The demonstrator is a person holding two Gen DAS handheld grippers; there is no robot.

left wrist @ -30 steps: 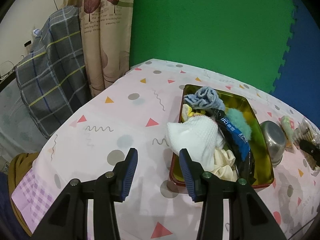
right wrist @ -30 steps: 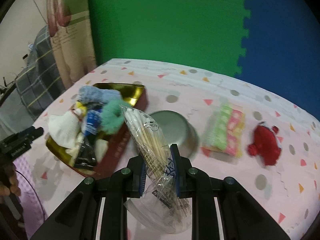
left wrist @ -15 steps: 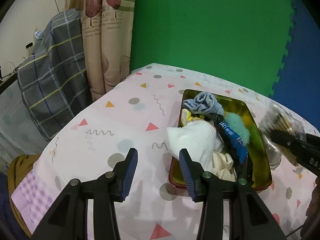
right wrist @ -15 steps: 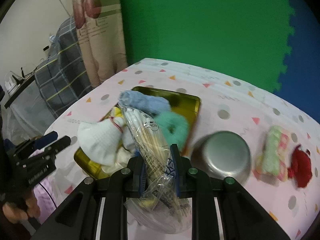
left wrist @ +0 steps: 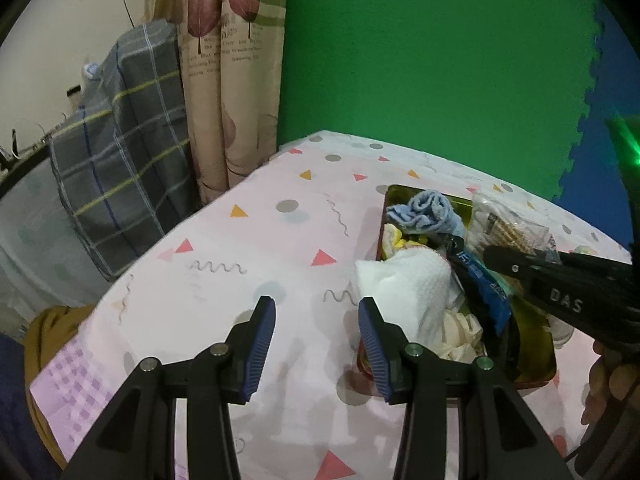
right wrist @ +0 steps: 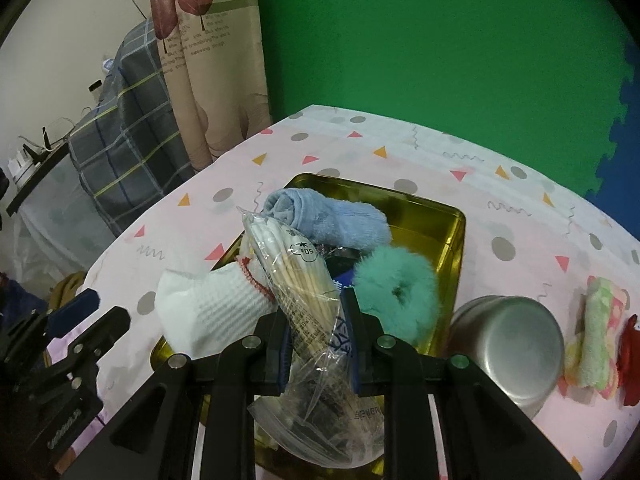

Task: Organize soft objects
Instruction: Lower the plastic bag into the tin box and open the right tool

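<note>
A gold tin tray (right wrist: 448,216) (left wrist: 538,336) on the pink tablecloth holds a rolled blue towel (right wrist: 332,220) (left wrist: 426,210), a white cloth (right wrist: 208,304) (left wrist: 404,284), a teal furry scrunchie (right wrist: 396,288) and a blue-black packet (left wrist: 480,284). My right gripper (right wrist: 318,320) is shut on a clear bag of cotton swabs (right wrist: 296,268) (left wrist: 504,224) and holds it above the tray. My left gripper (left wrist: 316,324) is open and empty over the cloth, just left of the tray.
An upturned steel bowl (right wrist: 508,340) stands right of the tray. Beyond it lie a folded green-pink cloth (right wrist: 596,328) and a red soft item (right wrist: 632,356). The table edge, a curtain (left wrist: 224,80) and a plaid-covered object (left wrist: 120,140) are at the left.
My right gripper has carried the swab bag leftward from beside the bowl to above the tray. The left gripper has stayed nearly still and open.
</note>
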